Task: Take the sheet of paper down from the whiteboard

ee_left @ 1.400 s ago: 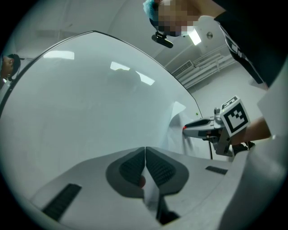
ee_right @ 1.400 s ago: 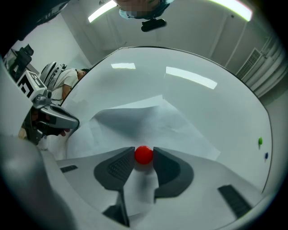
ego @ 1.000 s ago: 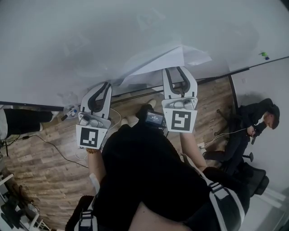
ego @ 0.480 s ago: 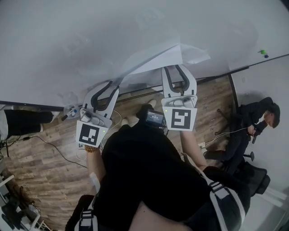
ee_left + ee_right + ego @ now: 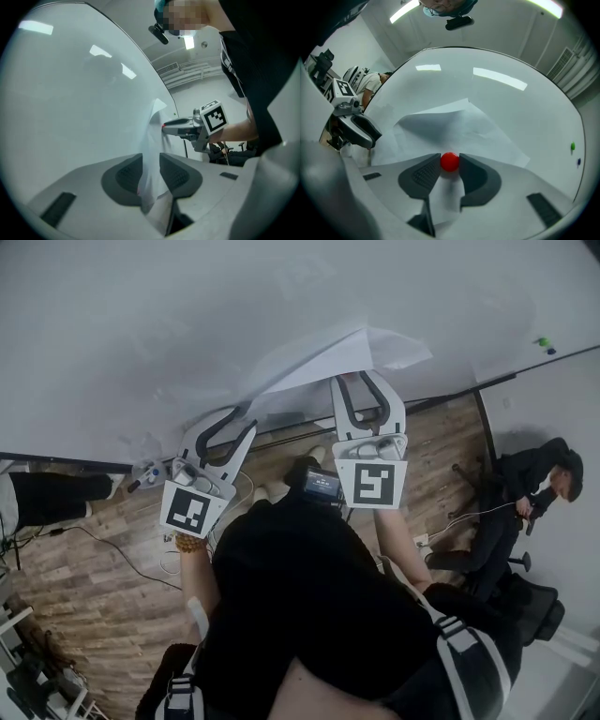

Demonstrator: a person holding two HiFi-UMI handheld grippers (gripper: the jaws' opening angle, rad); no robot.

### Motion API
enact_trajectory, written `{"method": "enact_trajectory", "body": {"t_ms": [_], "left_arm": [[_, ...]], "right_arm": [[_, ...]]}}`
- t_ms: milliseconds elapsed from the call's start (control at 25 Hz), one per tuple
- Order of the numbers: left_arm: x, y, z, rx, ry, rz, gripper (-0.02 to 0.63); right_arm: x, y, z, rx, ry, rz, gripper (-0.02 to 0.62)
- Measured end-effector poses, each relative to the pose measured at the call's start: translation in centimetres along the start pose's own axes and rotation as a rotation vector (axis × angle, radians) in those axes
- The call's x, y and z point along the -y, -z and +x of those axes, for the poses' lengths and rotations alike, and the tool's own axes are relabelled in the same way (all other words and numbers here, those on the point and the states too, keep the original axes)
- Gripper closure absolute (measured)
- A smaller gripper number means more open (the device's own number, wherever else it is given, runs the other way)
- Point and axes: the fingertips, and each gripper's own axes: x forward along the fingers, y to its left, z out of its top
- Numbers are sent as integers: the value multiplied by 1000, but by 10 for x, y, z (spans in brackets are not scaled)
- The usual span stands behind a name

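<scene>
Moved: left gripper (image 5: 246,418) swung toward paper (image 5: 454,126) on whiteboard (image 5: 141,334), jaws just opened around its edge; right gripper (image 5: 361,381) clamped on magnet (image 5: 450,161), presumably to unpin it

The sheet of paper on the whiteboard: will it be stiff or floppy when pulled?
Probably floppy: the sheet of paper buckles away from the whiteboard. Likely light and thin; it hangs limp between the fingers of the left gripper, which have just been opening. It may tear if tugged against the red magnet.
</scene>
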Motion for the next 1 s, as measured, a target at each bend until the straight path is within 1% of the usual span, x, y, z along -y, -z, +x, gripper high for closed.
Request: {"method": "enact_trajectory", "body": {"t_ms": [80, 160, 200, 280, 320, 360, 440, 600, 680, 760, 800, 840, 1000], "left_arm": [[3, 3, 3, -18, 28, 38, 486], [7, 5, 7, -39, 66, 117, 486], [7, 6, 8, -39, 69, 113, 488], [9, 7, 9, -33, 60, 54, 488], [10, 8, 9, -39, 70, 65, 488], [12, 9, 10, -47, 87, 94, 489], [14, 9, 11, -52, 108, 133, 492], [15, 9, 13, -42, 112, 178, 515], [13, 10, 12, -36, 102, 159, 521], [10, 10, 11, -19, 64, 71, 522], [8, 10, 10, -13, 52, 43, 524], [8, 10, 10, -13, 53, 50, 528], [14, 11, 8, -38, 105, 169, 537]], "right_arm": [[0, 0, 0, -3, -2, -1, 474], [1, 0, 0, -1, 0, 8, 474], [1, 0, 0, 0, 0, 11, 474], [1, 1, -1, -9, -8, -3, 474], [0, 2, -1, -19, -13, -13, 474], [0, 2, -1, -19, -13, -11, 474], [1, -1, 0, -3, -6, -1, 474], [0, 1, -1, -17, -10, -7, 474], [1, 1, -1, -11, -6, -2, 474], [0, 1, -1, -15, -6, -3, 474], [1, 1, 0, -17, -4, 0, 474], [1, 1, 0, -19, -2, 2, 474], [1, -1, -1, -11, 0, -6, 474]]}}
